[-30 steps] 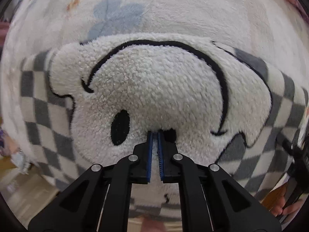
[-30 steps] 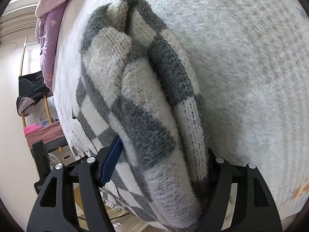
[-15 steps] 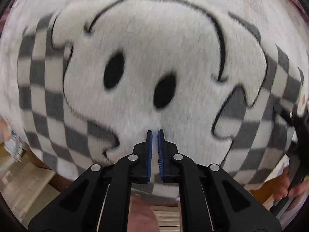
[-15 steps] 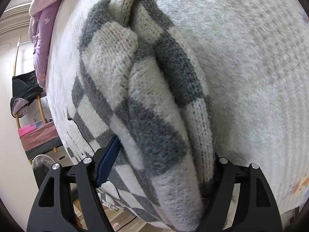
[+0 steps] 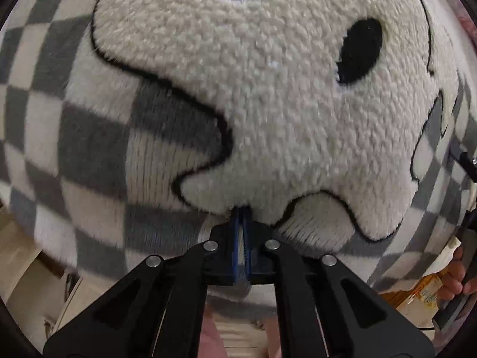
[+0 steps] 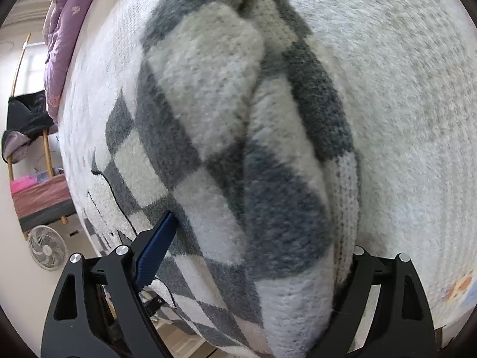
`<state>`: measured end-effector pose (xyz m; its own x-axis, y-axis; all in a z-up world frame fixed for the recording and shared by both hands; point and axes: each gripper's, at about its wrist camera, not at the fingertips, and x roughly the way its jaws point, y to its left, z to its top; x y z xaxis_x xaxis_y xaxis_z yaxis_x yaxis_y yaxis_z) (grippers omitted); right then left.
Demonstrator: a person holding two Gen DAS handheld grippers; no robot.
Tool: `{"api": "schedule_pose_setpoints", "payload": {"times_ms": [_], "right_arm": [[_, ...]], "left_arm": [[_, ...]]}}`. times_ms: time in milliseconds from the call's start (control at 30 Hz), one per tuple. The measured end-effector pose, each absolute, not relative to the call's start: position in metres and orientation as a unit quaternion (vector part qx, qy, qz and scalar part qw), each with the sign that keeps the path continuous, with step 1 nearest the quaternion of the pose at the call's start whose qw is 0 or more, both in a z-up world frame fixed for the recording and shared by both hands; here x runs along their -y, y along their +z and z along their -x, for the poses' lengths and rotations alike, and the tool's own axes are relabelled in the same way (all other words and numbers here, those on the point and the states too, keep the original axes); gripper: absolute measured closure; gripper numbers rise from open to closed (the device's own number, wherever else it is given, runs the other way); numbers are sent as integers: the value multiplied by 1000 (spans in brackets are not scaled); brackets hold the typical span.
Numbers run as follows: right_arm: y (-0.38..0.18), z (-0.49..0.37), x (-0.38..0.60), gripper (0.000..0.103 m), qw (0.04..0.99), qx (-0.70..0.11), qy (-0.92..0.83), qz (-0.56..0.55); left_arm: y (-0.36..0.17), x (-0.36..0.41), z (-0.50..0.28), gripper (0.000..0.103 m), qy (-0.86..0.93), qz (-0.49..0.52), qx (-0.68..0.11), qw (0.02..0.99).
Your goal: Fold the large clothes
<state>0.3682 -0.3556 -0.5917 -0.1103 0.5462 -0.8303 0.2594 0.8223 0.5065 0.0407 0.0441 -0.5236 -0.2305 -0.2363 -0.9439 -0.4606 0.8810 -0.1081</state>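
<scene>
- Pale fleecy bed cover [image 6: 402,95], spread beyond and to the right of the right claw, under everything else.
- Grey-and-white checked sweater [image 6: 238,155], lying on that cover; a thick folded bundle of it sits between the right claw's fingers, with a fluffy white cartoon patch [image 5: 283,104] just ahead of the left claw.
- Purple bedding [image 6: 59,44], heaped far off to the upper left of the right claw.
- White fan [image 6: 47,250], standing on the floor left of the right claw.
- Right claw [image 6: 253,253], jaws opening, spread wide around the bundle; blue pad at the left apart from the knit.
- Left claw [image 5: 242,217], clenched with nothing between the blue pads, tips touching the patch's lower edge.
</scene>
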Motion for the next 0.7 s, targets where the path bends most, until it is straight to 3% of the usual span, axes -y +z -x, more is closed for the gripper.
{"api": "schedule_pose_setpoints", "payload": {"times_ms": [133,367,500,700], "right_arm": [[-591,-370,348,18,608,-740,118,-262],[-592,-371,329,13,614,-741,117,-247],[-590,-371,312,12,617,-743,115,-232],[-591,-368,295,8,623,-741,114,-221]], "left_arm": [[-501,-40,-39,99,82,213,-777,586],[-520,-69,-17,99,78,279,-787,545],[-499,-82,-26,100,49,230,-801,551],[-516,-94,-24,100,29,234,-816,528]]}}
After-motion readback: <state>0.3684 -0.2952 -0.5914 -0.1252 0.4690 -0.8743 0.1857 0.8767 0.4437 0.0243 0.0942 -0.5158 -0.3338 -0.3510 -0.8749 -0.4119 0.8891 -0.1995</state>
